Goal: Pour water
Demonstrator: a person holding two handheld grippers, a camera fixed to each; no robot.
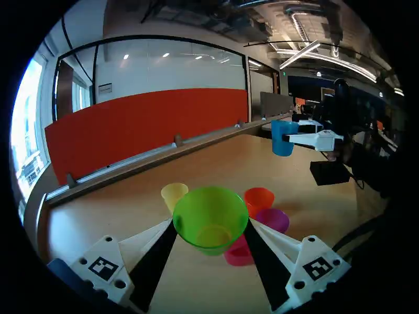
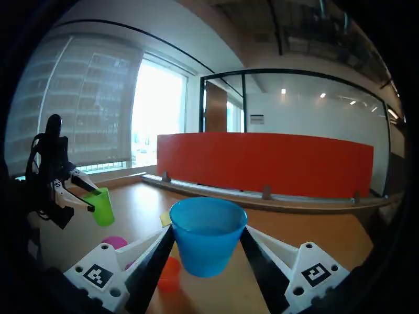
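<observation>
the left gripper (image 1: pixel 210 229) is clenched on a green cup (image 1: pixel 210 212), both fingers pressing its sides, mouth up above the desk (image 1: pixel 120 214). below it, well in from the desk's railed far edge, a yellow cup (image 1: pixel 173 193), orange cup (image 1: pixel 259 199), purple cup (image 1: pixel 274 219) and pink cup (image 1: pixel 238 255) stand close together. the right gripper (image 2: pixel 207 235) grasps a blue cup (image 2: pixel 208 248), mouth up, off the desk. i cannot tell whether either held cup has water in it.
</observation>
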